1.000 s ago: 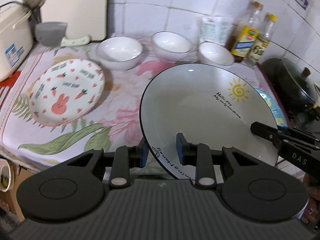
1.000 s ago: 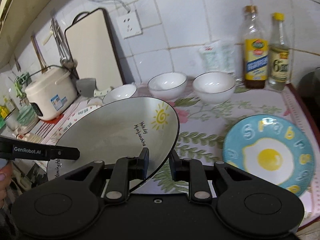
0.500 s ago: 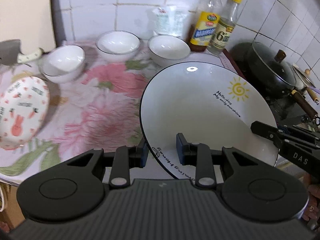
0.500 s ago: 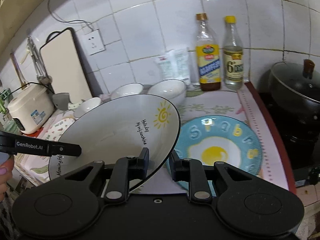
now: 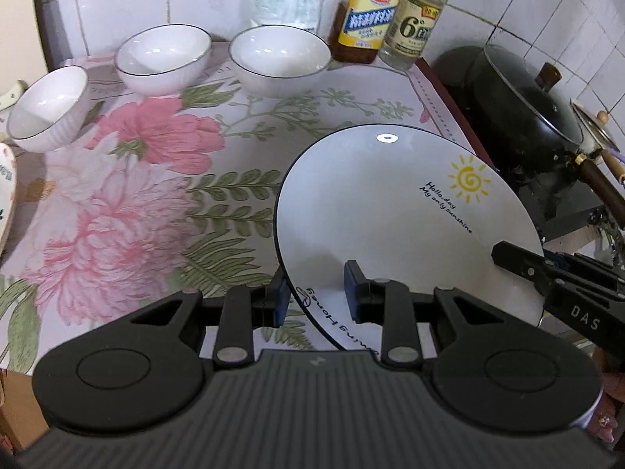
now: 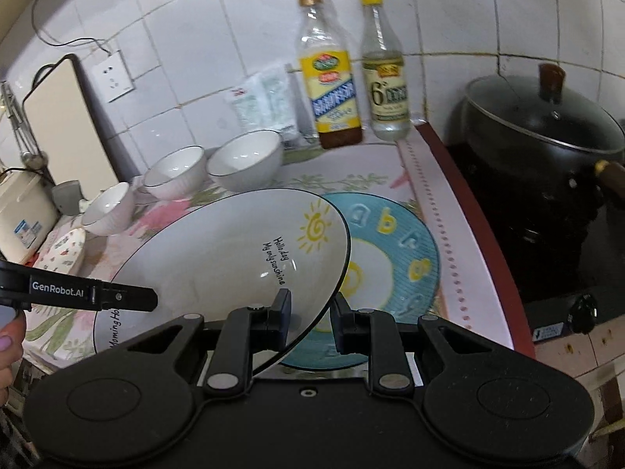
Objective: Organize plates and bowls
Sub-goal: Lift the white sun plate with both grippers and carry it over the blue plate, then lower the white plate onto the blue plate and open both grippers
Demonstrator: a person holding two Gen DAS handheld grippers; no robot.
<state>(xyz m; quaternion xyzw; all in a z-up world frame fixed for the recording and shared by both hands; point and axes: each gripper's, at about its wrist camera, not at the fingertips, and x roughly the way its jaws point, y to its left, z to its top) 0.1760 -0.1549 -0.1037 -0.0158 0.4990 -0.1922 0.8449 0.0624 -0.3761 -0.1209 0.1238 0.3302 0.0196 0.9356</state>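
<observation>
Both grippers, left gripper and right gripper, pinch opposite rims of the white sun plate, tilted at frame centre above the blue egg plate; level it, lower both sides evenly

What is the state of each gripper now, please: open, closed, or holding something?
Left gripper: closed on the rim of the sun plate.
Right gripper: closed on the opposite rim of the same sun plate.
</observation>
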